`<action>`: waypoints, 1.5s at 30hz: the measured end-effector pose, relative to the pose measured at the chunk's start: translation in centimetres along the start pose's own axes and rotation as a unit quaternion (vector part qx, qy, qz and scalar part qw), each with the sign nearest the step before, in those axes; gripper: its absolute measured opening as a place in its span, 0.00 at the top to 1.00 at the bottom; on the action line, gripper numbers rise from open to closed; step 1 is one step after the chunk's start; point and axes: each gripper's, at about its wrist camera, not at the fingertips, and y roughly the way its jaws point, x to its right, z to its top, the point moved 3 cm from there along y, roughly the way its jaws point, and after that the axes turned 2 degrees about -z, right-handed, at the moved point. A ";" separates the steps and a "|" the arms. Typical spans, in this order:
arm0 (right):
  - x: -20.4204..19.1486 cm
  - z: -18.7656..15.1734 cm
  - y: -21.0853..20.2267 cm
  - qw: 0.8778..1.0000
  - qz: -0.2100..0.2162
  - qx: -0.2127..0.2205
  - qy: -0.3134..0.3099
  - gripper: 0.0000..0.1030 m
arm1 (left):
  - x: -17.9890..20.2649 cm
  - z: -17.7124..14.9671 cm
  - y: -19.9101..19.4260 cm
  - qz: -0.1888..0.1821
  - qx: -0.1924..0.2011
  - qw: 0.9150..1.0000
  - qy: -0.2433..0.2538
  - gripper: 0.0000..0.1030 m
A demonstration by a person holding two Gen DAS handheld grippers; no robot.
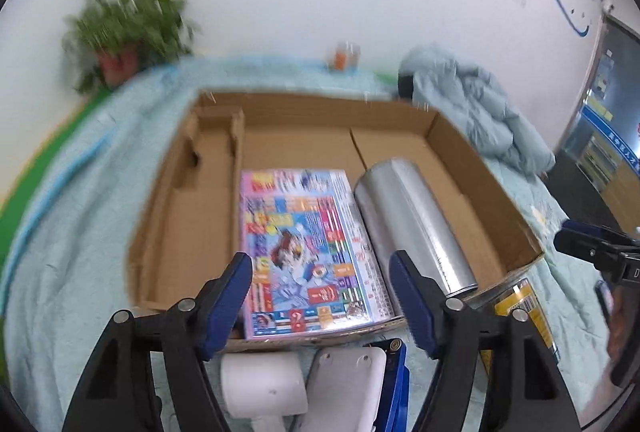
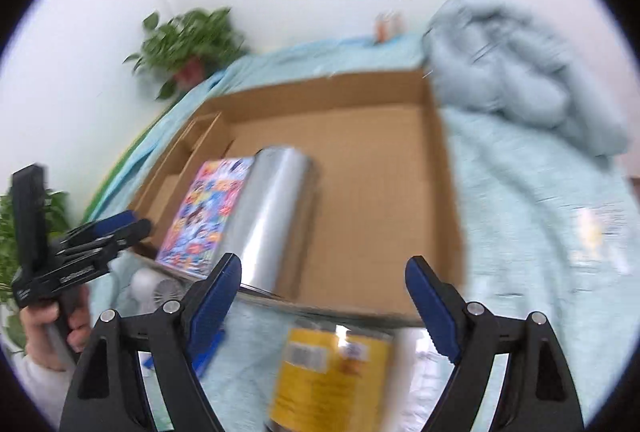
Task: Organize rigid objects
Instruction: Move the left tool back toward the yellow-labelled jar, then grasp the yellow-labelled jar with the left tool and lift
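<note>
Both wrist views angle down (closely) onto one cardboard box.

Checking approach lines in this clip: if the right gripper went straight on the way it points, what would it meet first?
Probably the yellow can, lying on the bedcover between the open jaws, just short of the cardboard box. Depth is blurred, so it might pass over into the box.

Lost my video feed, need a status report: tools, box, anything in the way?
Both tools open, empty. Cardboard box holds colourful book and silver cylinder. Yellow can outside, near edge. Nothing blocking.
</note>
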 end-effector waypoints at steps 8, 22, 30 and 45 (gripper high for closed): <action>-2.6 -5.8 -1.4 0.997 -0.063 0.040 -0.017 0.98 | 4.2 -4.1 -6.8 0.019 0.060 0.998 0.004 0.96; -3.5 -10.0 -1.6 0.997 -0.057 0.033 -0.032 0.09 | 8.7 -8.9 -10.1 0.030 0.076 0.997 0.014 0.01; -2.8 -11.0 2.7 0.998 -0.055 -0.031 -0.020 0.10 | 8.1 -9.4 -8.6 -0.017 0.027 0.999 -0.003 0.01; -5.4 -17.9 -2.6 0.992 0.069 -0.103 -0.035 0.16 | 12.8 -13.0 -3.5 -0.253 -0.151 0.954 -0.058 0.01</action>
